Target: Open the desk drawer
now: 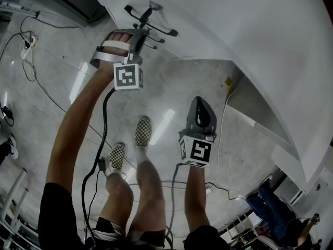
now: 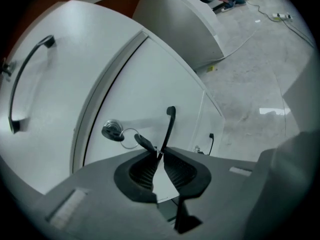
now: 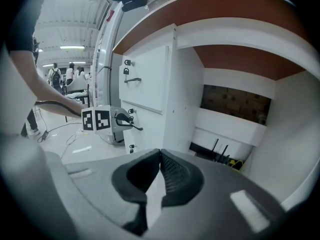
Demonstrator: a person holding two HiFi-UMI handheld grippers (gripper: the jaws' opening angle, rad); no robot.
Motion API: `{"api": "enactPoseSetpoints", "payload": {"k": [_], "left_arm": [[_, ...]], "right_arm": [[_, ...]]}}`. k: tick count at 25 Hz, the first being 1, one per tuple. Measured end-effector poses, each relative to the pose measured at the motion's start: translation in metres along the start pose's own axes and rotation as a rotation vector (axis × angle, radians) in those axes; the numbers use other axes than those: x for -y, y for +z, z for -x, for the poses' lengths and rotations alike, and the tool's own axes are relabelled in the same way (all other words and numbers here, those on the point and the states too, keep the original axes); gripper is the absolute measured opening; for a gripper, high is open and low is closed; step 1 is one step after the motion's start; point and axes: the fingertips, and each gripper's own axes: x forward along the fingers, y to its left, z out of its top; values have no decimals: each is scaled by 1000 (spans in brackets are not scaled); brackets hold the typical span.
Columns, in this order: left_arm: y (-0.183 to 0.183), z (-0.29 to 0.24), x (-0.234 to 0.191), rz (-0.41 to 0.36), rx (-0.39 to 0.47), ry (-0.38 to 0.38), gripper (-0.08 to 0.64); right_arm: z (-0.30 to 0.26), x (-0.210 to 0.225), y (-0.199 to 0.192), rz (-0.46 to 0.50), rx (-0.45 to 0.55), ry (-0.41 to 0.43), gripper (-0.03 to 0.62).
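The white drawer unit [image 3: 145, 84] stands under the desk, and its drawer front [image 2: 165, 74] fills the left gripper view. A thin black handle [image 2: 169, 126] on that front runs down between the pads of my left gripper [image 2: 159, 155], which is shut on it. Beside the handle a key [image 2: 144, 142] hangs on a ring from the lock [image 2: 112, 130]. In the head view my left gripper [image 1: 141, 31] reaches the black handle [image 1: 152, 24] at the unit. My right gripper [image 3: 159, 153] is shut on nothing and hangs apart, lower right [image 1: 201, 102].
Another curved black handle [image 2: 22, 79] sits on the drawer front above. Cables and a power strip [image 1: 26, 45] lie on the grey floor. My checkered shoes [image 1: 143, 132] stand below the grippers. The white desk top [image 1: 260, 40] spans the right. People stand far off [image 3: 70, 76].
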Motion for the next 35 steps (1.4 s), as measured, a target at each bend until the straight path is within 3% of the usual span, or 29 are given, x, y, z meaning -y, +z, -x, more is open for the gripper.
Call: {"api": "enactPoseSetpoints", "payload": {"k": [12,35], "left_arm": [[-2,13,12,-7,-36,-72,44],[-27,106,69,-48,-60,-170,41]], "right_arm": [[14,-12,-1,-23,-19,5,6],[74,-62,-9,-52,-47,1,6]]}}
